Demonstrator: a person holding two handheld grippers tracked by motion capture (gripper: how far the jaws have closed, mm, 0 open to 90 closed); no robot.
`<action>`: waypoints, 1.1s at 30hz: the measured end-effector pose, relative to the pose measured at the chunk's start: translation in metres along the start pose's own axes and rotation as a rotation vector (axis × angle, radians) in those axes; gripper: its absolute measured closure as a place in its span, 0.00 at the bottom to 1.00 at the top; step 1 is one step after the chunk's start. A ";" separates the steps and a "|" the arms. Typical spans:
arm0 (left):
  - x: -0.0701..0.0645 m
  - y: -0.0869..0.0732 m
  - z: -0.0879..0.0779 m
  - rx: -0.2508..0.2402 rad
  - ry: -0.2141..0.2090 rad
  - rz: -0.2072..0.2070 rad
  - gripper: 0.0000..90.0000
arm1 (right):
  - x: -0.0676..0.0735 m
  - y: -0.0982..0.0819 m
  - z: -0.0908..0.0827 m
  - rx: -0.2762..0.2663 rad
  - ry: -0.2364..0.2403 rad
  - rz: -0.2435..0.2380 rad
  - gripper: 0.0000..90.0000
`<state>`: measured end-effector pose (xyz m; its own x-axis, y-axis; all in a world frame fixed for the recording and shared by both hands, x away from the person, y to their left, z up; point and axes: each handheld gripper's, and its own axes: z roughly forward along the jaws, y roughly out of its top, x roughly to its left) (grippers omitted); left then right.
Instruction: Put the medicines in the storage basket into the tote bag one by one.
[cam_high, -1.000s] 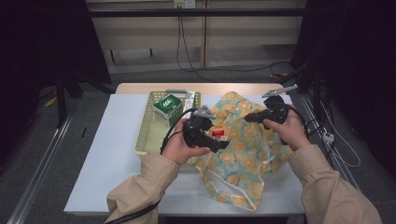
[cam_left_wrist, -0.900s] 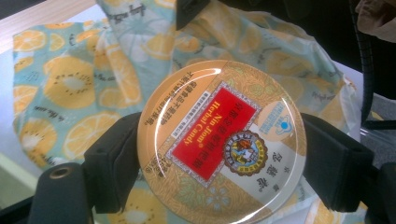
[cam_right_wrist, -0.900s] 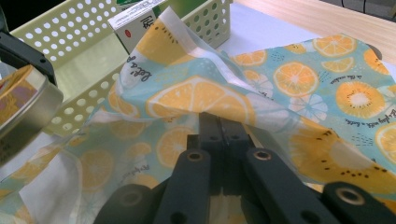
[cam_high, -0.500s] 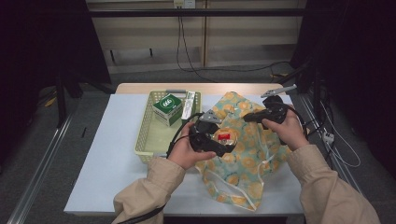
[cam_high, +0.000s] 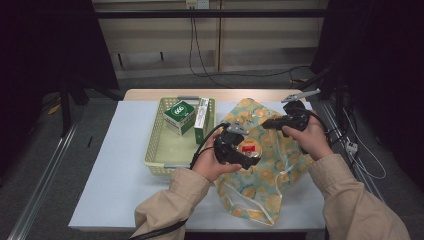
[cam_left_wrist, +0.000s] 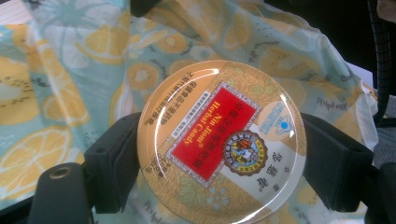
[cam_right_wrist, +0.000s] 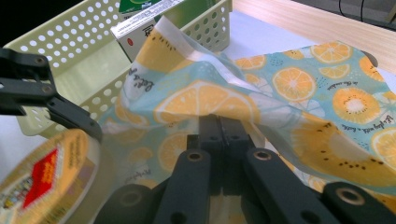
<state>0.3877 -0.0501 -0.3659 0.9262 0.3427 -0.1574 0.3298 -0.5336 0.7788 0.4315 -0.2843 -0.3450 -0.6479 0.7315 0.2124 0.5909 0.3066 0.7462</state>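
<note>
Candy tin held over the fruit-print bag

Left hand-held gripper (cam_left_wrist: 219, 154) clamps the round tin (cam_left_wrist: 222, 142) by its edges; right hand-held gripper (cam_right_wrist: 223, 128), jaws closed, pinches the bag (cam_right_wrist: 299, 93) cloth.

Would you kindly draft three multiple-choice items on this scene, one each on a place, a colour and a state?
1. Where do the green boxes stand?
A. in the yellow-green basket
B. on the fruit-print bag
C. on the floor

2. What colour is the label panel on the round candy tin?
A. blue
B. red
C. black

3. What is the state of the right tool?
A. wide open above the basket
B. shut on the bag's fabric
C. shut on a green box

Answers: 1 A, the high view shows the boxes inside the basket's walls. 2 B, the left gripper view shows a red panel on the tin, held by the left tool. 3 B, the right gripper view shows the jaws closed together on the printed cloth.
</note>
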 end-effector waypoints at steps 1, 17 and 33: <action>-0.001 0.001 0.003 0.004 0.000 0.005 0.23 | 0.000 0.000 -0.001 -0.004 0.001 0.006 1.00; 0.029 0.001 0.015 0.019 0.118 -0.049 0.23 | 0.002 0.001 -0.011 -0.012 0.005 -0.007 1.00; 0.018 0.010 0.017 -0.005 0.070 -0.049 0.23 | 0.001 0.003 -0.011 -0.009 -0.001 -0.002 1.00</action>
<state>0.4110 -0.0628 -0.3714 0.8936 0.4220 -0.1529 0.3738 -0.5109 0.7741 0.4274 -0.2895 -0.3355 -0.6486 0.7315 0.2104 0.5851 0.3023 0.7525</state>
